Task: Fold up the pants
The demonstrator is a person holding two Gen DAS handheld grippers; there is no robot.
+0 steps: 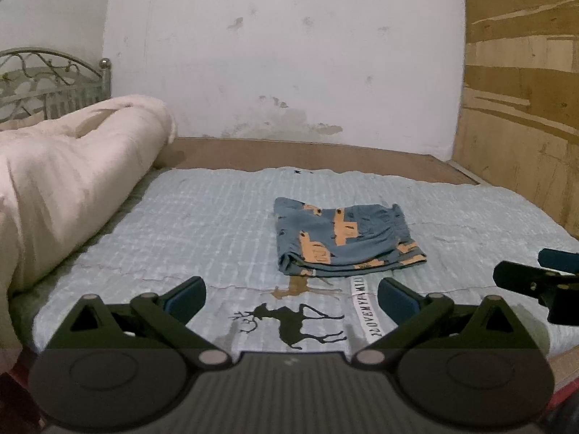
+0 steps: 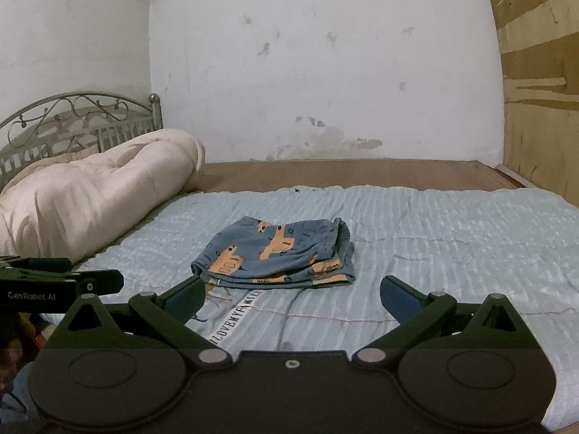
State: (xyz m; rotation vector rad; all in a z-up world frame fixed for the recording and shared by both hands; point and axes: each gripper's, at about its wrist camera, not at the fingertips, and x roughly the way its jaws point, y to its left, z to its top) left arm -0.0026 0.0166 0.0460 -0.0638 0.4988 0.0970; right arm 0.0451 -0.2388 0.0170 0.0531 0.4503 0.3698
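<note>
Both claws gape empty before folded pants [image 1: 343, 238]; only left view shows the black deer print [image 1: 293, 323].

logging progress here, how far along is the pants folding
Done, by the look of it: the blue pants lie in a compact stack of layers on the light blue bedspread, edges roughly aligned. In hand: nothing. The left gripper and right gripper are both open, short of the pile, touching no cloth. Left: at most a tidy of the slightly uneven near edge.
</note>
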